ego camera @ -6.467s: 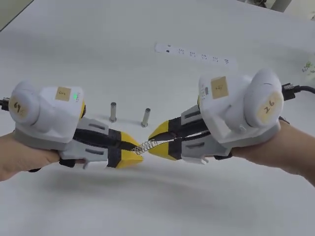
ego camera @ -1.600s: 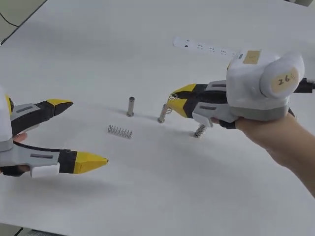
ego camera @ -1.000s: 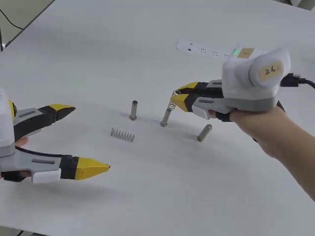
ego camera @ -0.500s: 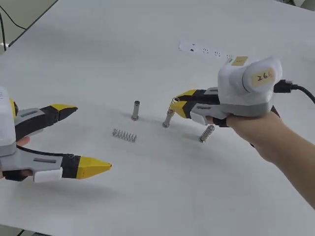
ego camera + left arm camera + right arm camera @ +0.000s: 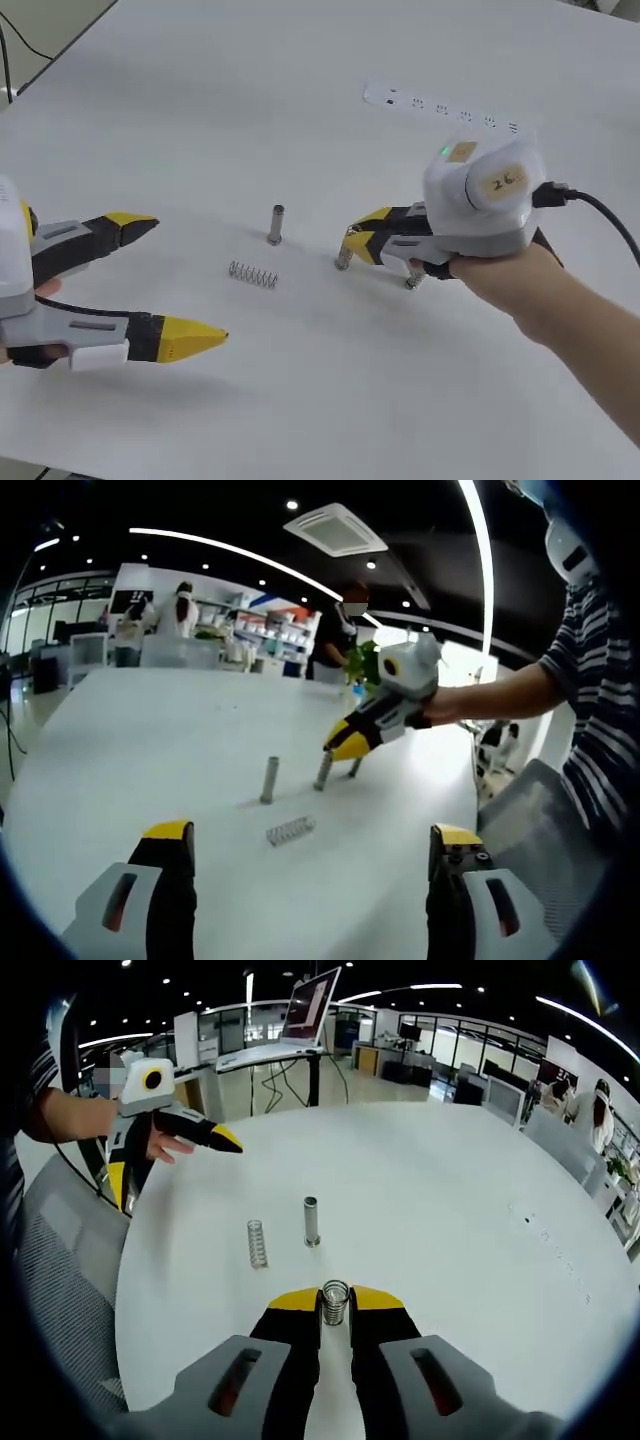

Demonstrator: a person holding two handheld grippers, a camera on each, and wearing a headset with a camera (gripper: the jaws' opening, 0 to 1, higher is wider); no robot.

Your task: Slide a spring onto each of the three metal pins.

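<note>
Head view, compared with half a second before: the right gripper (image 5: 357,240) has been lowered, and the held spring (image 5: 350,233), pinched between its closed jaws, now sits lower over the middle pin (image 5: 343,259). The left gripper (image 5: 185,280) is kept in place, jaws spread wide and empty. "26" is handwritten on a tan sticker (image 5: 497,182) on the right gripper. The bare pin (image 5: 276,224) stands upright on the worktop (image 5: 300,120). The loose spring (image 5: 252,274) lies flat near it, long axis left to right.
</note>
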